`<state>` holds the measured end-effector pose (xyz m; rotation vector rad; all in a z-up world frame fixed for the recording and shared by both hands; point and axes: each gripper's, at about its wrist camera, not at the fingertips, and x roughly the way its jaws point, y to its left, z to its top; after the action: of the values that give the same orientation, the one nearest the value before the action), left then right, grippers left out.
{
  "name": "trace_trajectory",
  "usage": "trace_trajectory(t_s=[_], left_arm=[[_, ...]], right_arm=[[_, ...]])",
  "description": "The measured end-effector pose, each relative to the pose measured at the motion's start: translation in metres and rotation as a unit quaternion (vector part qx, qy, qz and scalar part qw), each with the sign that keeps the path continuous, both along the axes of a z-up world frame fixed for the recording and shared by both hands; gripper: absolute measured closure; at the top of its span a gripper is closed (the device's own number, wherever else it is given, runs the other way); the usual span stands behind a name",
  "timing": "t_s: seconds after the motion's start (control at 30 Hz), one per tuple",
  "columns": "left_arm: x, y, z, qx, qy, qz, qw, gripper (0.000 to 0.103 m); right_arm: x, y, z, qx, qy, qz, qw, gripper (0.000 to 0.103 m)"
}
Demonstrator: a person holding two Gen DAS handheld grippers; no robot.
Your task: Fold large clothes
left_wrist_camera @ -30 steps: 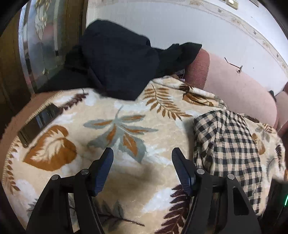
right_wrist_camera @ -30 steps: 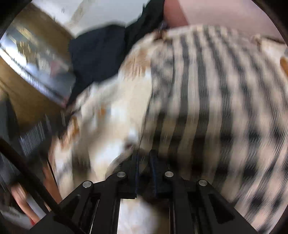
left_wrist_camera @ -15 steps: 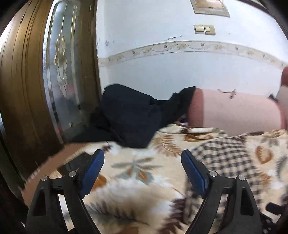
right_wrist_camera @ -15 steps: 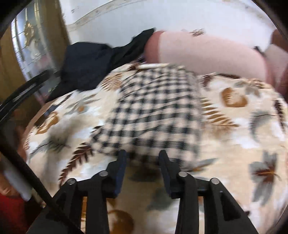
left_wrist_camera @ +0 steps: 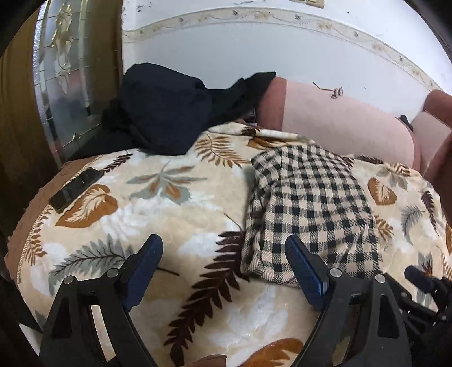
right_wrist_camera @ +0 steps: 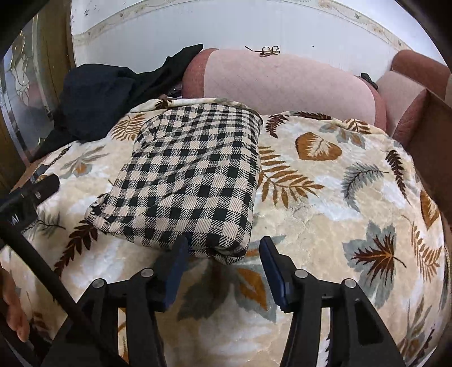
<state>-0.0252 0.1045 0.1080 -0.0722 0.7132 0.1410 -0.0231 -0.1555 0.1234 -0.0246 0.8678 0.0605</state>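
No words, brands, numbers or signs can be read in either view; the checked garment [right_wrist_camera: 192,180] ahead of the right claw shows only its woven pattern; the leaf blanket [left_wrist_camera: 180,209] under both claws carries leaves and ferns, no lettering; the dark flat object [left_wrist_camera: 76,186] far ahead and to the left of the left claw shows no legible mark; the wall border [right_wrist_camera: 254,5] beyond has only a small printed motif.
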Motion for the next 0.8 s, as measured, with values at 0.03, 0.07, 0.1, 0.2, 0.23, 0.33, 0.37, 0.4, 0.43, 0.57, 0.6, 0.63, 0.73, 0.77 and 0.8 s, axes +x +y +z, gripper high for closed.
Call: trace_trajectory(t_s=[0.03, 0.07, 0.1, 0.2, 0.23, 0.33, 0.37, 0.4, 0.43, 0.57, 0.6, 0.63, 0.73, 0.77, 0.8], left_arm=[[0.001, 0.0, -0.002, -0.002, 0.004, -0.003, 1.0, 0.016], [0.002, 0.0, -0.004, -0.004, 0.007, -0.006, 0.9999, 0.016], [0.003, 0.0, -0.006, -0.007, 0.011, -0.008, 0.9999, 0.016], [0.008, 0.001, -0.012, -0.014, 0.023, -0.013, 0.9996, 0.016], [0.009, 0.002, -0.013, -0.016, 0.025, -0.015, 0.9995, 0.016], [0.011, 0.002, -0.016, -0.017, 0.029, -0.017, 0.9993, 0.016], [0.012, 0.002, -0.016, -0.018, 0.031, -0.018, 0.9992, 0.016], [0.012, 0.002, -0.017, -0.018, 0.032, -0.02, 0.9991, 0.016], [0.012, 0.001, -0.018, -0.018, 0.034, -0.021, 0.999, 0.016], [0.013, 0.001, -0.019, -0.022, 0.036, -0.023, 0.9988, 0.016], [0.013, 0.001, -0.019, -0.022, 0.037, -0.024, 0.9988, 0.016], [0.013, 0.001, -0.019, -0.023, 0.037, -0.025, 0.9987, 0.016], [0.013, 0.001, -0.02, -0.025, 0.039, -0.026, 0.9986, 0.016], [0.013, 0.001, -0.021, -0.027, 0.041, -0.028, 0.9984, 0.016], [0.014, 0.001, -0.021, -0.029, 0.043, -0.029, 0.9982, 0.016]], right_arm=[[0.001, 0.001, -0.001, -0.004, 0.0, -0.001, 1.0, 0.043], [0.002, 0.002, -0.001, -0.006, 0.001, -0.003, 1.0, 0.043], [0.004, 0.002, -0.002, -0.006, 0.002, -0.004, 1.0, 0.043], [0.008, 0.004, -0.007, -0.008, 0.01, -0.008, 1.0, 0.043], [0.01, 0.004, -0.009, -0.008, 0.013, -0.009, 1.0, 0.043], [0.013, 0.005, -0.014, -0.009, 0.021, -0.012, 1.0, 0.043], [0.014, 0.005, -0.016, -0.01, 0.023, -0.012, 1.0, 0.043], [0.015, 0.005, -0.017, -0.011, 0.024, -0.013, 1.0, 0.043], [0.015, 0.005, -0.018, -0.012, 0.025, -0.013, 1.0, 0.043], [0.017, 0.004, -0.021, -0.012, 0.03, -0.016, 0.999, 0.043], [0.018, 0.004, -0.021, -0.012, 0.031, -0.015, 0.999, 0.043], [0.018, 0.004, -0.022, -0.012, 0.032, -0.016, 0.999, 0.043], [0.019, 0.002, -0.024, -0.013, 0.036, -0.017, 0.999, 0.042], [0.019, 0.002, -0.025, -0.014, 0.037, -0.017, 0.999, 0.042], [0.019, 0.002, -0.025, -0.015, 0.037, -0.017, 0.999, 0.042]])
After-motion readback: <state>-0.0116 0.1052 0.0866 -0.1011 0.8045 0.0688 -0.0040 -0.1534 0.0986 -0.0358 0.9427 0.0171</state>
